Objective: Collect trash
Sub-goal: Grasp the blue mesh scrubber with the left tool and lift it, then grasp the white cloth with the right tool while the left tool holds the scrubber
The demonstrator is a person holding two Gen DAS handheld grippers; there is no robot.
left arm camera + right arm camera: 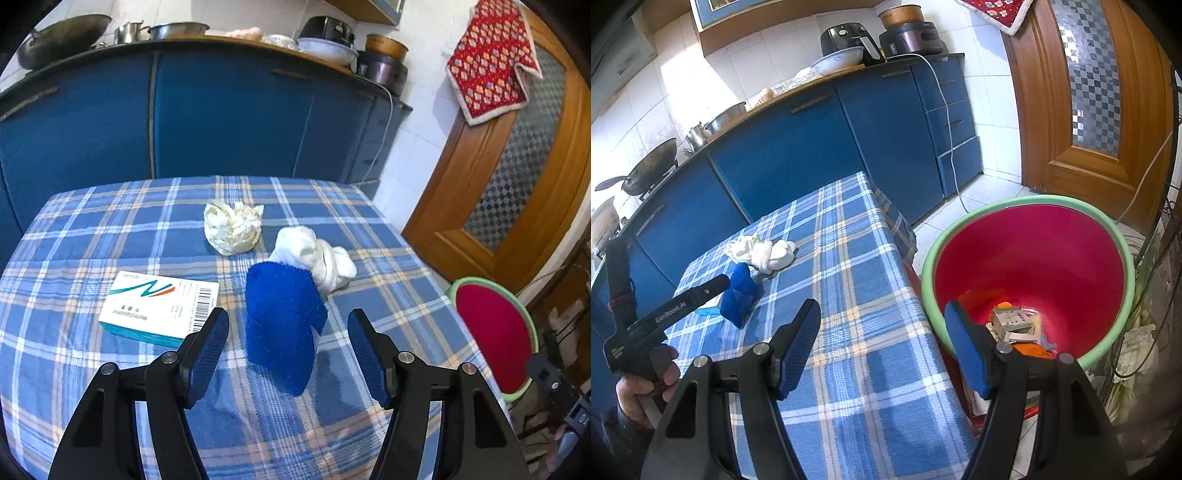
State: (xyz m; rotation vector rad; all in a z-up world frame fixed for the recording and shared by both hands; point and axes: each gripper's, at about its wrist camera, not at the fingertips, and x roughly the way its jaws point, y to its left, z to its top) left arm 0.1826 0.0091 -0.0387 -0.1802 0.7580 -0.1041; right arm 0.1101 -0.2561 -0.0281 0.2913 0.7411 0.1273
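On the blue plaid tablecloth (110,229) lie a crumpled cream paper ball (232,229), a white cloth wad (317,258), a white medicine box (159,306) and an upright blue bristly piece (284,325). My left gripper (288,334) is open. The blue piece stands between its pads with a gap on each side. My right gripper (882,310) is open and holds nothing, over the table's right edge beside the red bin (1034,251). Trash (1015,325) lies in the bin's bottom. The right wrist view shows the blue piece (738,299) and the cloth wad (764,254).
The green-rimmed red bin (495,332) stands on the floor right of the table. Blue kitchen cabinets (221,110) with pots run behind the table. A wooden door (517,166) is at the right. A hand (639,387) holds the left gripper's handle.
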